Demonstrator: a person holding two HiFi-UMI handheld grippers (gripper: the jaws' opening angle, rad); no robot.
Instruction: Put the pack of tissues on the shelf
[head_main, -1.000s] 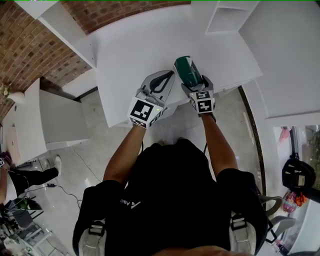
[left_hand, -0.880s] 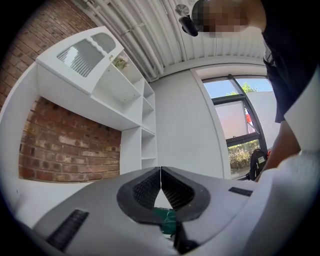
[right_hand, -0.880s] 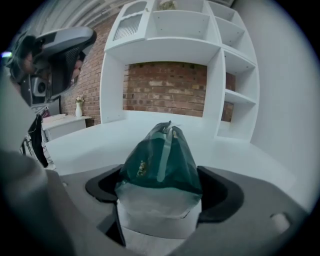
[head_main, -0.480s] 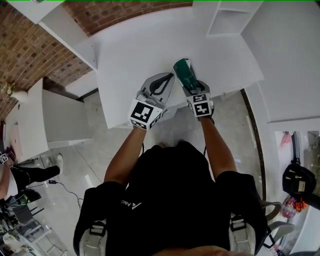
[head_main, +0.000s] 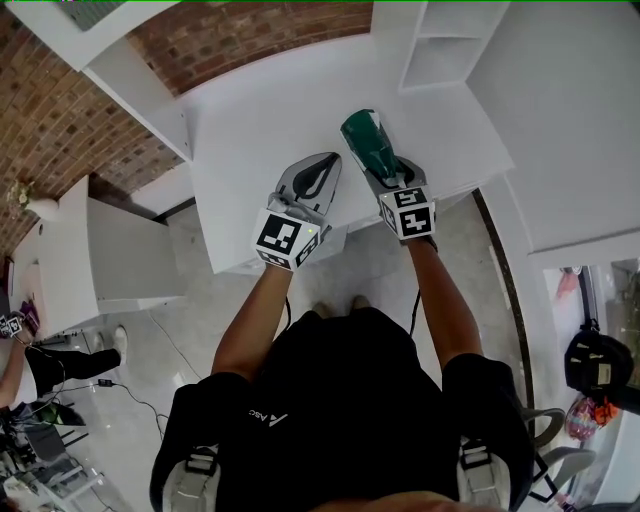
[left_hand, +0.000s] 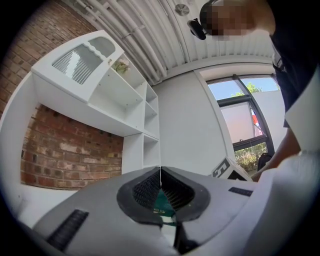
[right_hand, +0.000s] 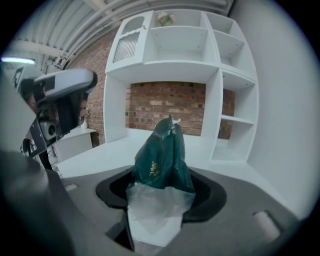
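**Right tool.** The right tool (head_main: 388, 178) sits right of centre in the head view, above the front part of the white tabletop (head_main: 250, 110). Its jaws are closing, and the pack of tissues (head_main: 367, 140) is gripped between them. In the right gripper view the clear, pale lower end of the pack lies in the jaw opening. The dark green upper part rises out of it at the middle of the frame.

**Pack of tissues.** In the head view the pack projects from the right tool toward the upper centre of the frame, tilted to the left. It appears raised off the tabletop. Whether any part of it touches the surface cannot be told. It is not on the shelf.

**Left tool.** The left tool (head_main: 325, 165) lies just left of the right one in the head view, also over the front of the tabletop. The left gripper view shows its jaws brought together with the tips meeting and nothing gripped. A patch of green shows through the opening behind the tips.

**Surroundings.** A white shelf unit (right_hand: 200, 45) with open compartments fills the upper part of the right gripper view. It stands beyond the pack and well apart from it. A brick wall (right_hand: 165, 102) shows behind the tabletop.
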